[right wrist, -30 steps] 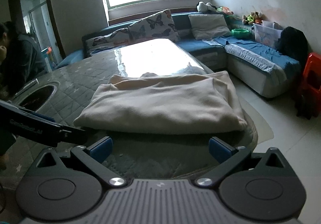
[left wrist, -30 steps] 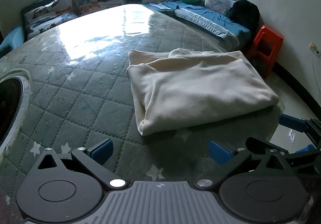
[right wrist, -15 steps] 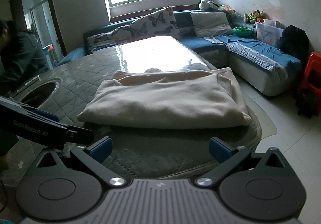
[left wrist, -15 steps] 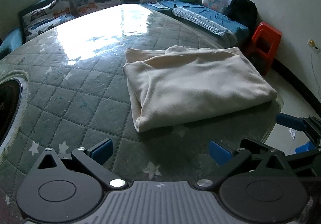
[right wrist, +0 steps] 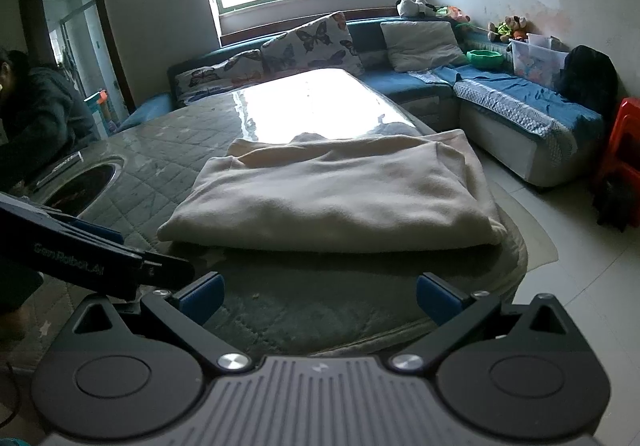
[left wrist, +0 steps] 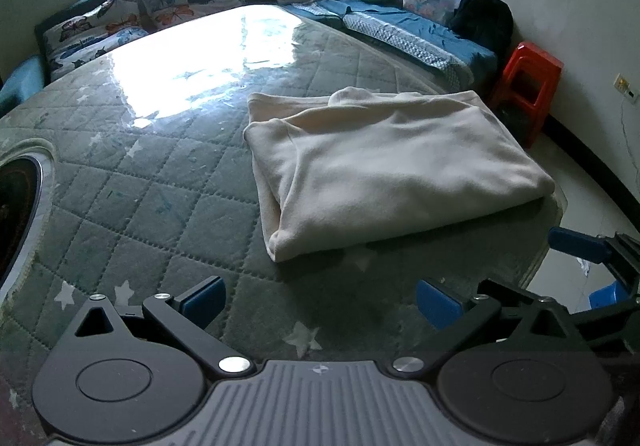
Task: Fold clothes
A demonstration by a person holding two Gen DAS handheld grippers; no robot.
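Now we have the cream garment (left wrist: pixel 384 170) lying folded on the quilted worktop (left wrist: pixel 132 182), near its right-hand edge, with both tools short of it: the left hand-held gripper (left wrist: pixel 320 300) and the right hand-held gripper (right wrist: pixel 318 296) each hang spread wide, pinching nothing. Its long axis runs across our view, the rounded fold facing us and the loose layers and neckline bump away toward the window. To halve it well, we judge we should pinch the two near corners, lift together, and lay edge on edge.

cream garment (left wrist: pixel 384 170), folded flat on the quilted table (left wrist: pixel 160 182)
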